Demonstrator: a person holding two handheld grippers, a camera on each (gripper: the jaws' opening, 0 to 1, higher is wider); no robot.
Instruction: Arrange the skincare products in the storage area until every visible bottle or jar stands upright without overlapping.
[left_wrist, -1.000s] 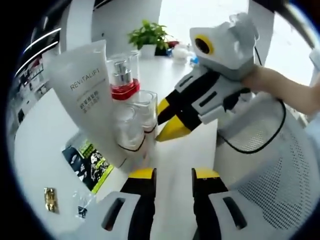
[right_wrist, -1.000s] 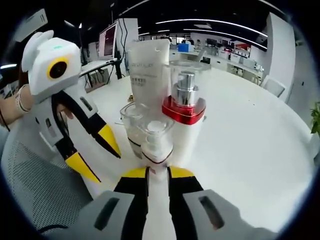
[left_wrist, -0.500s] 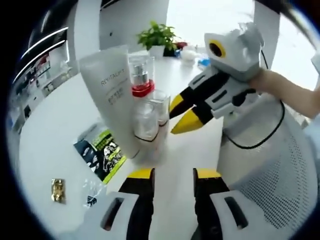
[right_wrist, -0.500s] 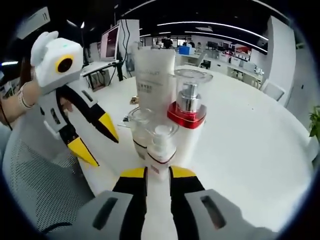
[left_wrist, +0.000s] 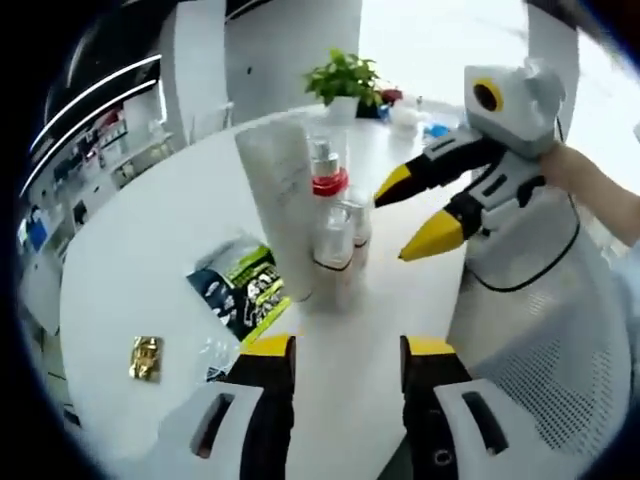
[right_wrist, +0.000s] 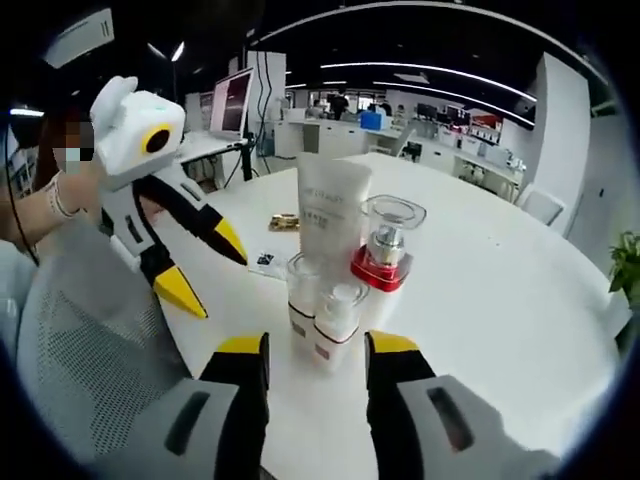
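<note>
White table (right_wrist: 520, 300), tube (right_wrist: 331, 215) and bottles (right_wrist: 335, 320) upright, both tongs (right_wrist: 305, 350) apart, empty.

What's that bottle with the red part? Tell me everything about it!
The bottle with the red band stands upright on the white table. It has a clear cap, a silver pump inside, a red collar and a pale body. It stands close beside the tall white tube, behind two small clear-capped bottles. No gripper touches it.
</note>
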